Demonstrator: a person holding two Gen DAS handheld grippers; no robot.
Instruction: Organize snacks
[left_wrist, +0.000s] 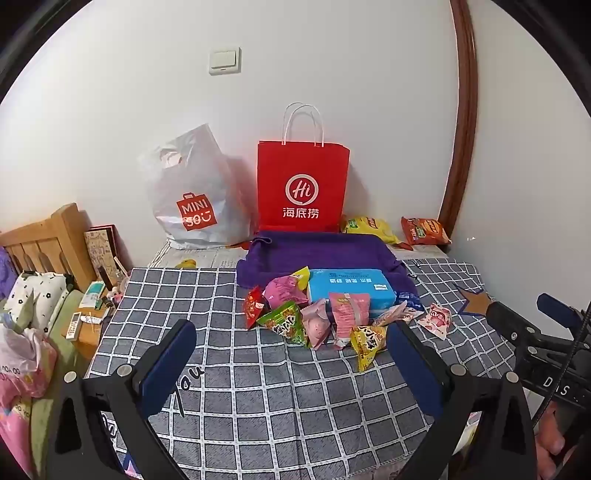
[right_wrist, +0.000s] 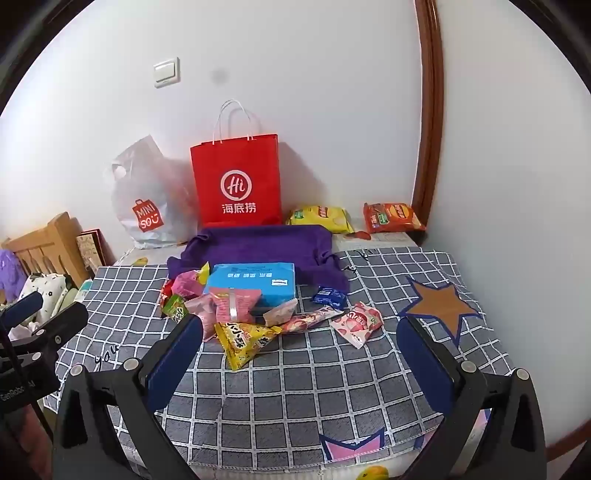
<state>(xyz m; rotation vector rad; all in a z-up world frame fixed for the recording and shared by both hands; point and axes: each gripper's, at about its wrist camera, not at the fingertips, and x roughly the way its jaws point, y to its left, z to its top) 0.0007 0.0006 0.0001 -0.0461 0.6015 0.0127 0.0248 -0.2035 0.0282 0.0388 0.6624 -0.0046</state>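
Note:
A heap of small snack packets lies on the checked cloth (left_wrist: 258, 387): a green one (left_wrist: 282, 321), a yellow triangular one (right_wrist: 243, 339), pink ones (right_wrist: 234, 302) and a strawberry packet (right_wrist: 358, 321). They lean against a blue box (left_wrist: 349, 291) (right_wrist: 251, 282) in front of a purple fabric tray (left_wrist: 317, 251) (right_wrist: 258, 243). My left gripper (left_wrist: 290, 326) hangs open just short of the heap, nothing between its fingers. To the right of it, my right gripper (right_wrist: 299, 321) is also open and holds nothing.
A red paper bag (left_wrist: 303, 184) and a grey plastic bag (left_wrist: 195, 195) stand against the back wall. Yellow (right_wrist: 321, 216) and orange (right_wrist: 391, 218) chip bags lie at the back right. A wooden headboard (left_wrist: 48, 240) and a cluttered bedside shelf (left_wrist: 88, 321) are on the left.

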